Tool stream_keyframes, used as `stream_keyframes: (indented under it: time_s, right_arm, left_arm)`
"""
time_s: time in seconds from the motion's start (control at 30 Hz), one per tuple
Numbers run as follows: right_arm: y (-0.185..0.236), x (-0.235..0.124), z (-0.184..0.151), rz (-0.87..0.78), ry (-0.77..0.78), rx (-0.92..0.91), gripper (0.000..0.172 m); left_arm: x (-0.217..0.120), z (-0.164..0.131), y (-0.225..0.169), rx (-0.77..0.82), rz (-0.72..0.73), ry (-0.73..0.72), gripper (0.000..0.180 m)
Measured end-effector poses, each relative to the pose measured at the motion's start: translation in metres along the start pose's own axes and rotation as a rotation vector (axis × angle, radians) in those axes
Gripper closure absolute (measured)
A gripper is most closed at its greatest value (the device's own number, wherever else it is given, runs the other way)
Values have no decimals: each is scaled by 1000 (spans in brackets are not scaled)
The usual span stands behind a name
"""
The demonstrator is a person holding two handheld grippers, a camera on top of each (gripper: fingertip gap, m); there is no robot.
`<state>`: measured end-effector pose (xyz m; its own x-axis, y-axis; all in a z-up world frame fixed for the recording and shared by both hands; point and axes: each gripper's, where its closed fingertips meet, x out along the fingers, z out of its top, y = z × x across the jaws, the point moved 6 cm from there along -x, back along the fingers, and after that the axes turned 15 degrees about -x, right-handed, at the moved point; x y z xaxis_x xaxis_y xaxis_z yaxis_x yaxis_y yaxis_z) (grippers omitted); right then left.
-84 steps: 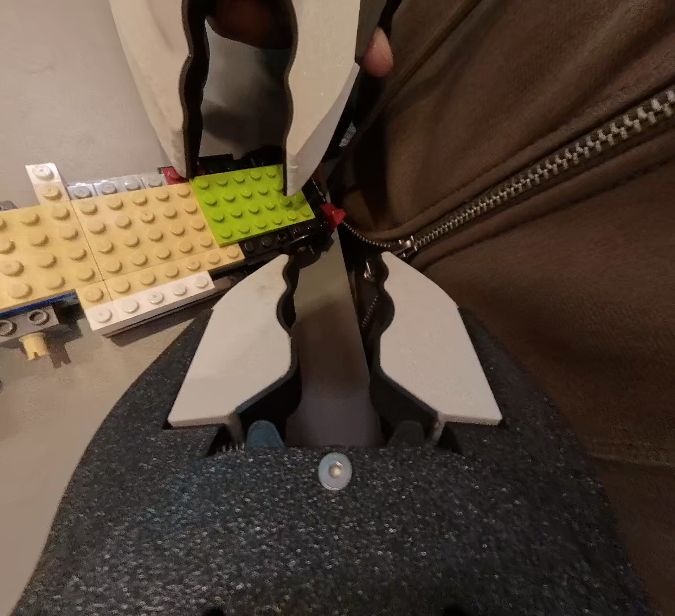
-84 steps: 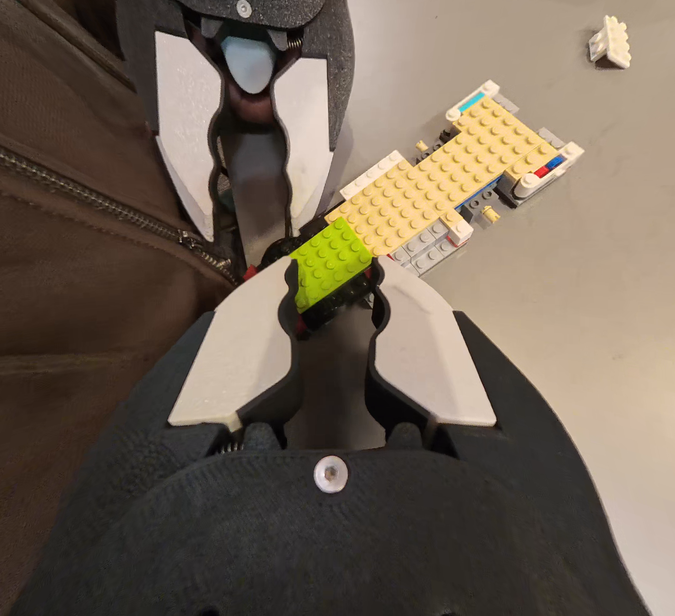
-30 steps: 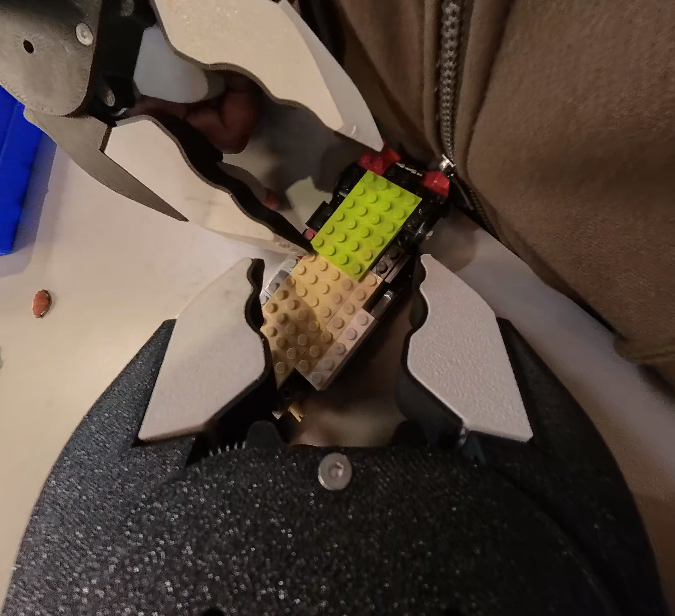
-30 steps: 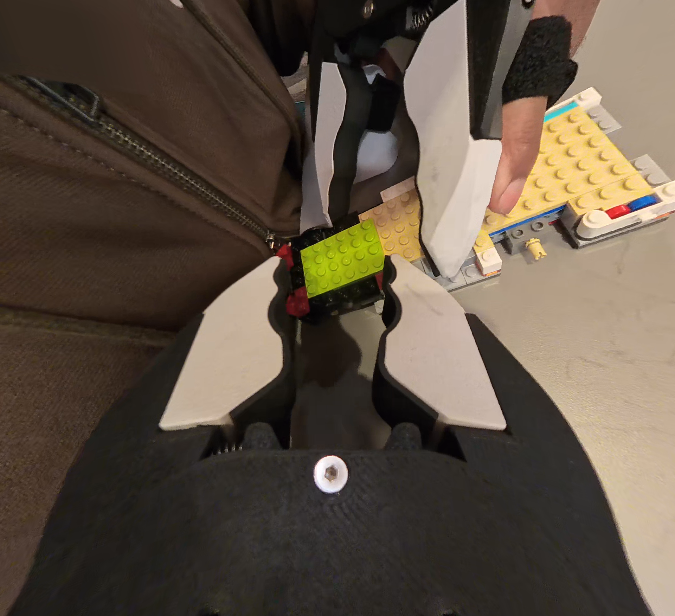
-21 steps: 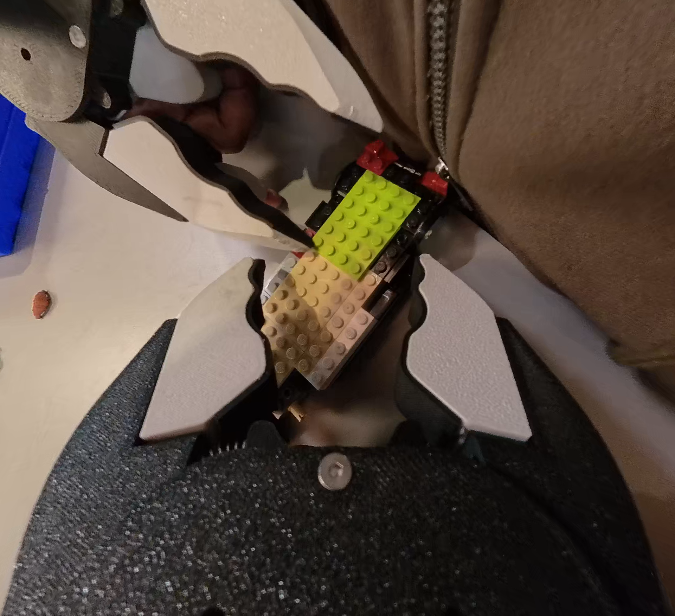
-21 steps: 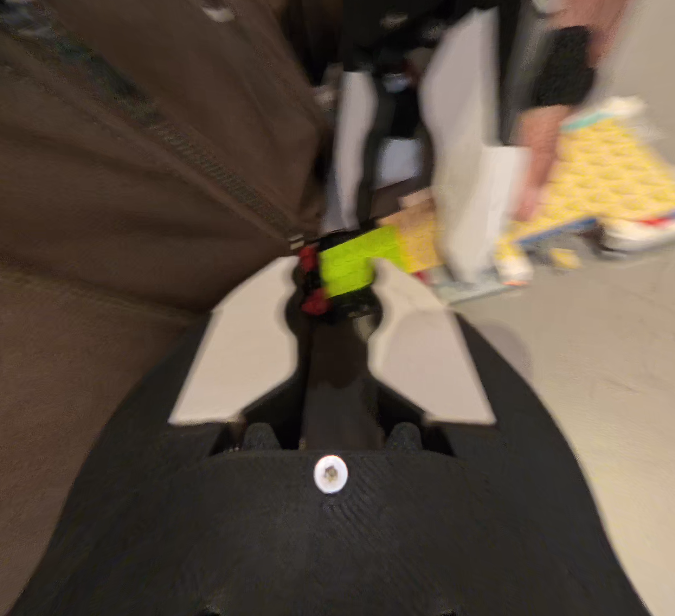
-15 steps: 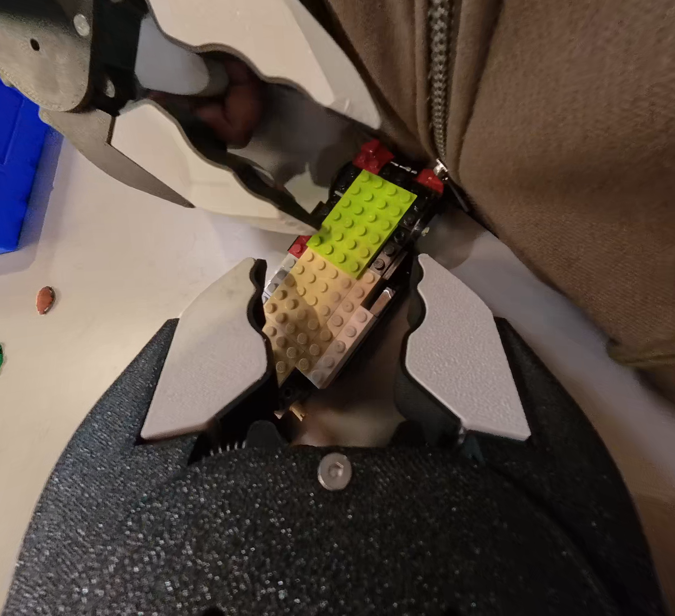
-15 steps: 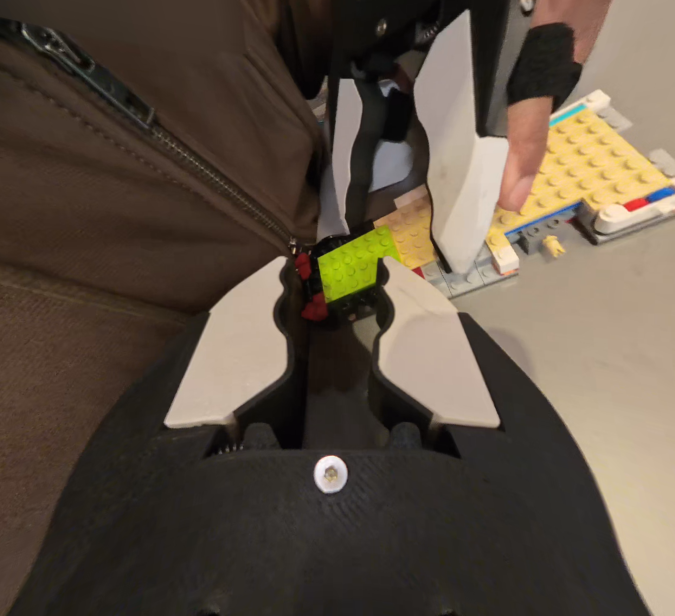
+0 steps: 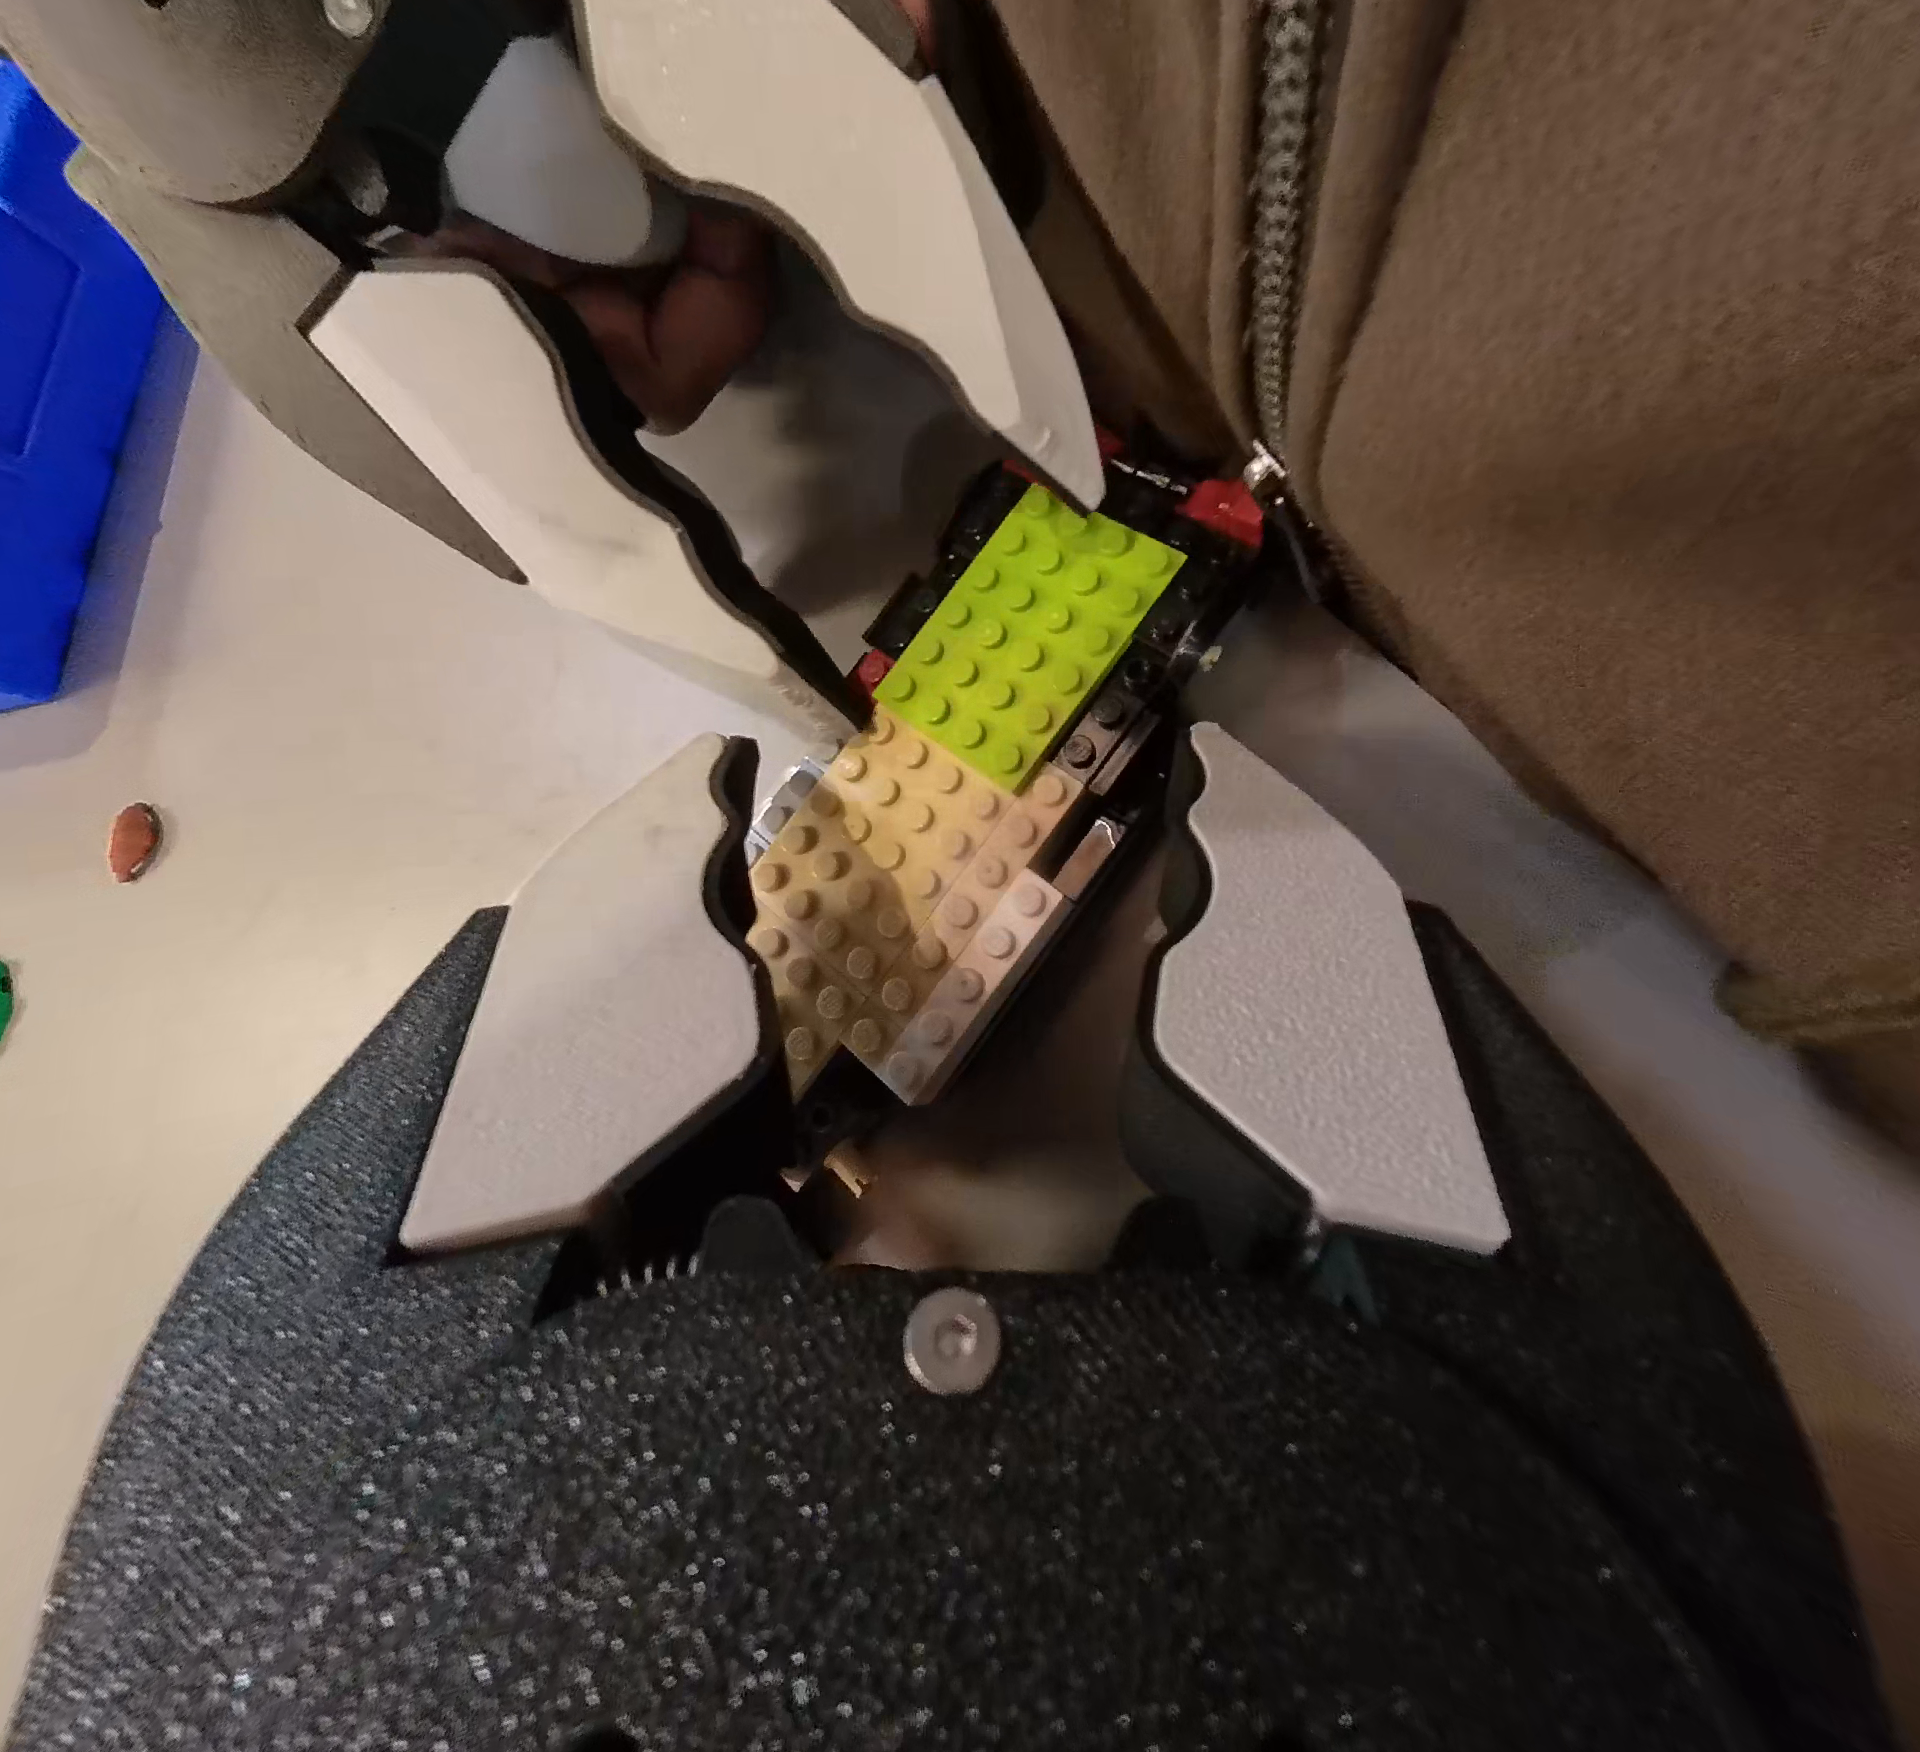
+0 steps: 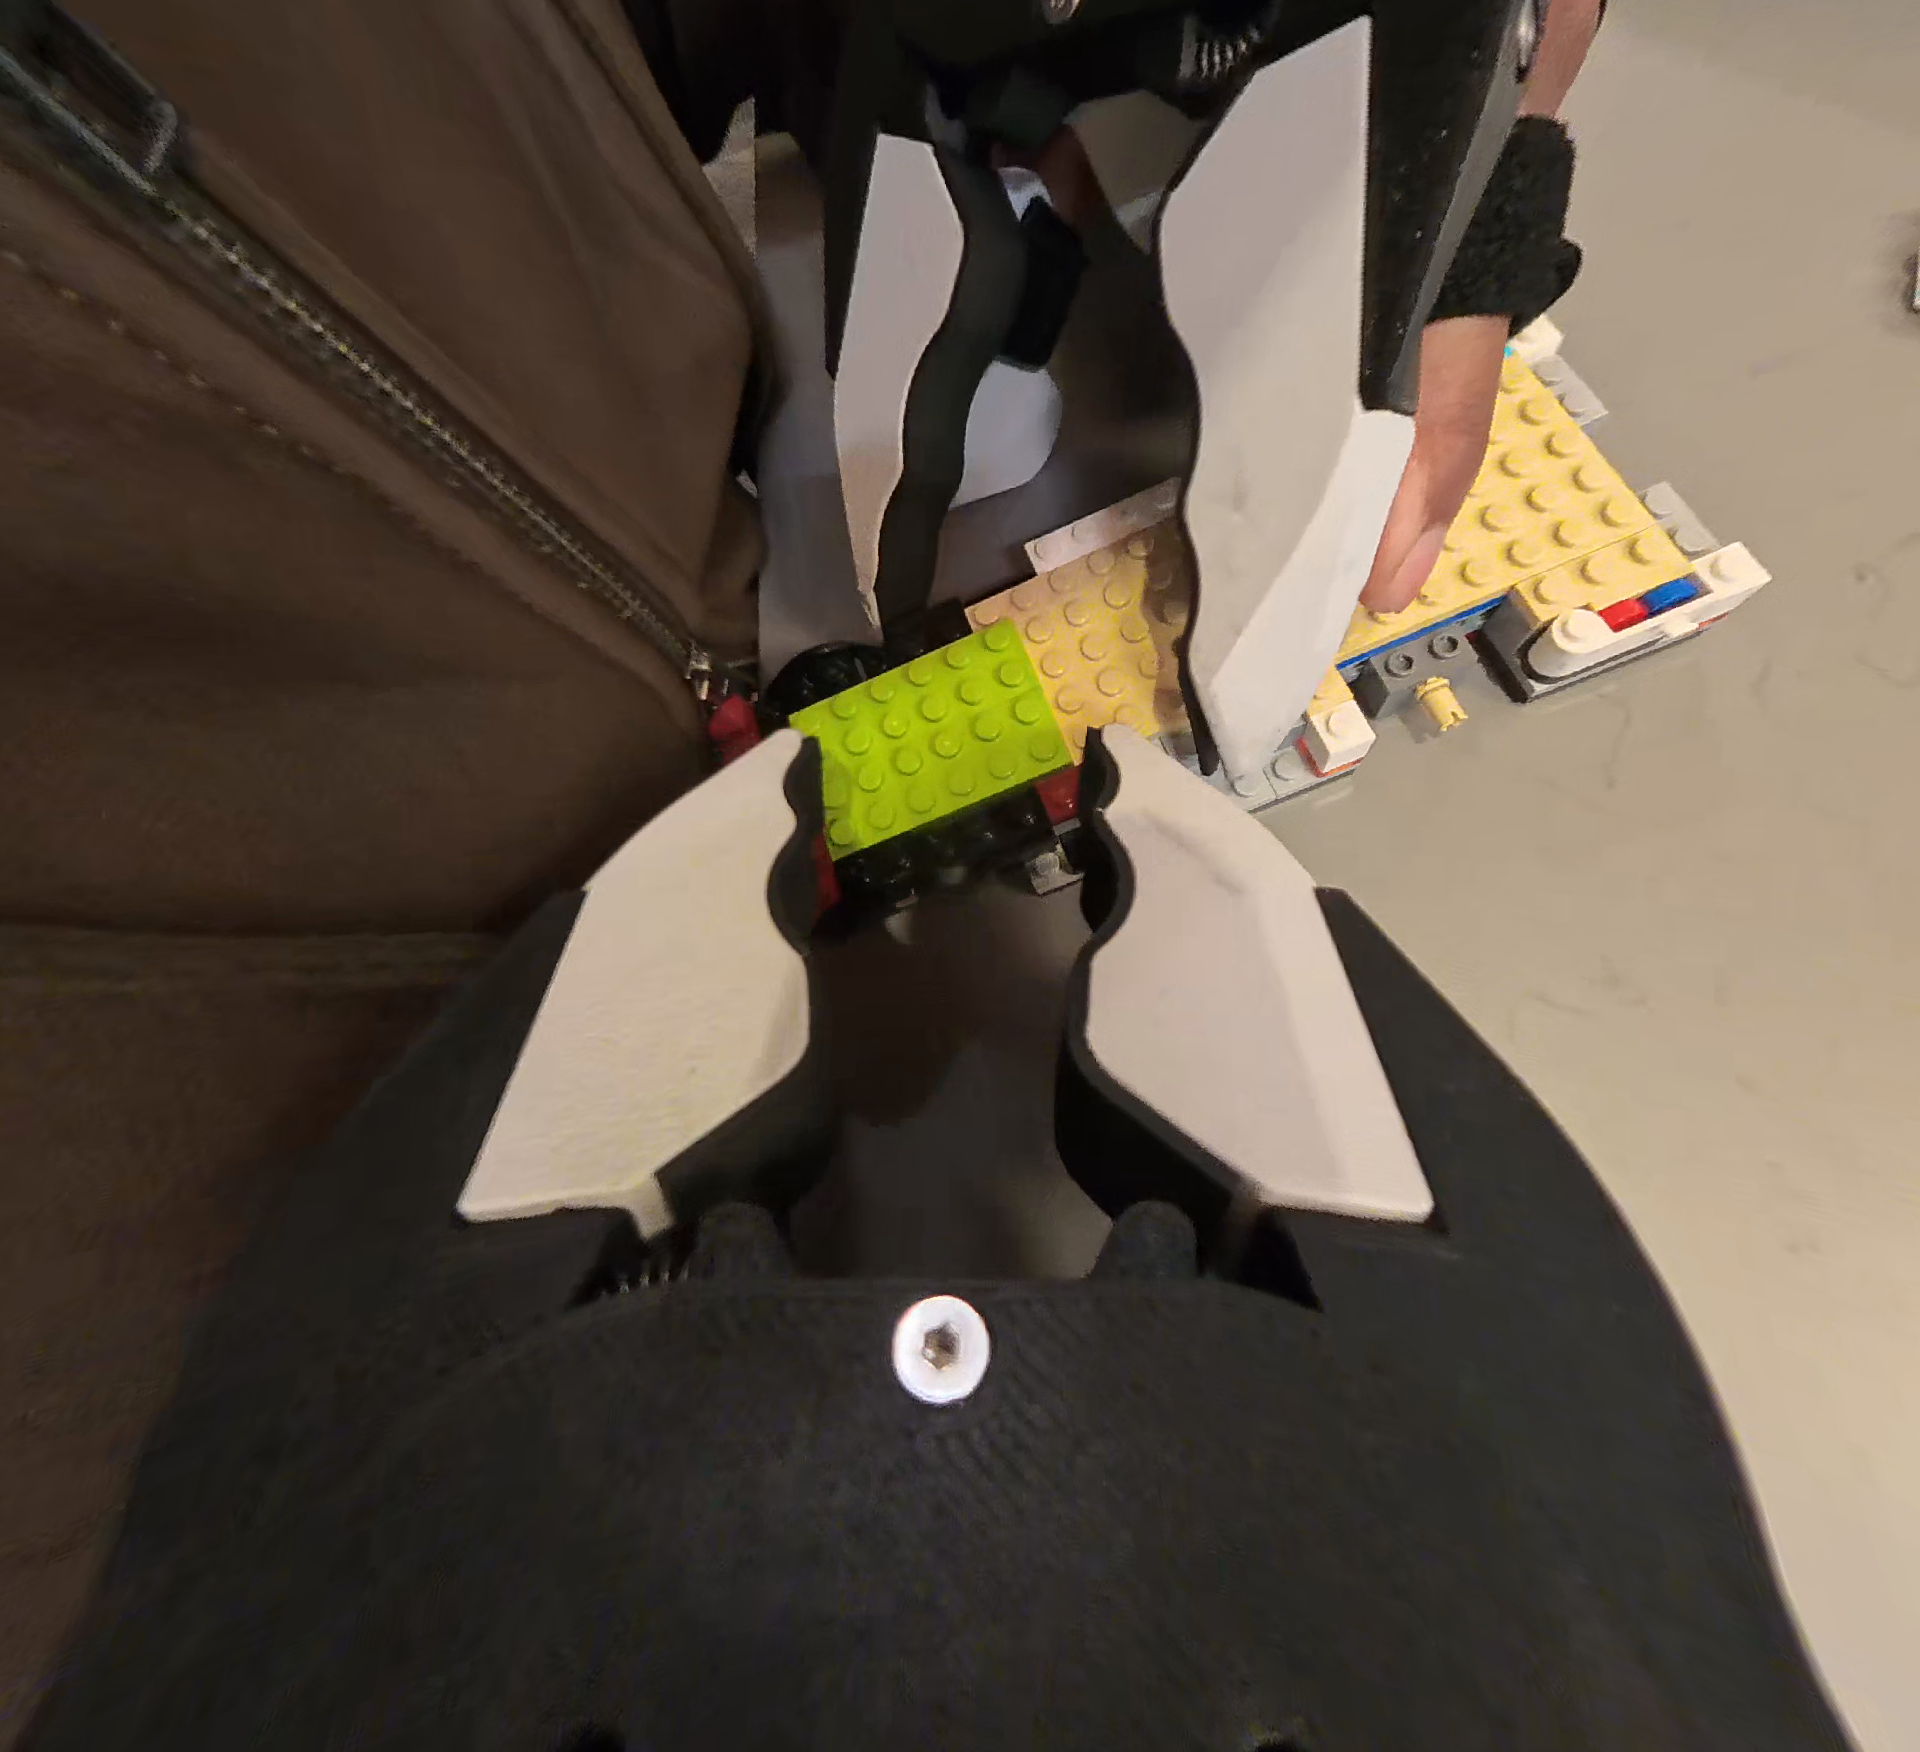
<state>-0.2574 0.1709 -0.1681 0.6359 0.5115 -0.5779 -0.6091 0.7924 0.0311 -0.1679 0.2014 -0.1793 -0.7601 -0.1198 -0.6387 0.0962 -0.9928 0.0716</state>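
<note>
A flat brick model lies on the grey table, with a lime-green plate (image 9: 1029, 632) over black and red bricks at one end and tan plates (image 9: 883, 861) along the rest. My left gripper (image 9: 956, 757) reaches down over the tan part, its pads against the model's two long sides. It also shows in the right wrist view (image 10: 1049, 679). My right gripper (image 10: 945, 746) is shut on the green plate (image 10: 935, 746) end, one fingertip at each short edge, as the left wrist view (image 9: 961, 601) confirms. A person's finger (image 10: 1403, 549) presses on the tan plates (image 10: 1538, 497).
A brown zipped jacket (image 9: 1558, 352) hangs close against the model's green end. A blue bin (image 9: 62, 455) stands at the left. A small reddish piece (image 9: 135, 840) lies on the table. The model's far end has white, red and blue bricks (image 10: 1642, 606). Left and right tips are no more than a few centimetres apart.
Since the oldest frames my left gripper has opened wide and moved over the model's tan part. In the last second it stayed put. My right gripper stayed at the green end; its fingers shifted slightly.
</note>
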Motion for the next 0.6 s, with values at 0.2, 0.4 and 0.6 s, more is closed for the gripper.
stream_keyframes:
  time_s: [0.2, 0.4, 0.6]
  right_arm:
    - [3, 1, -1, -11, 28, -63, 119]
    - [4, 1, -1, -10, 28, -66, 117]
    - [5, 0, 0, -14, 24, -67, 119]
  left_arm:
    - [0, 0, 0, 1, 0, 0, 104]
    - [0, 0, 0, 0, 0, -2, 104]
    - [0, 0, 0, -2, 1, -4, 104]
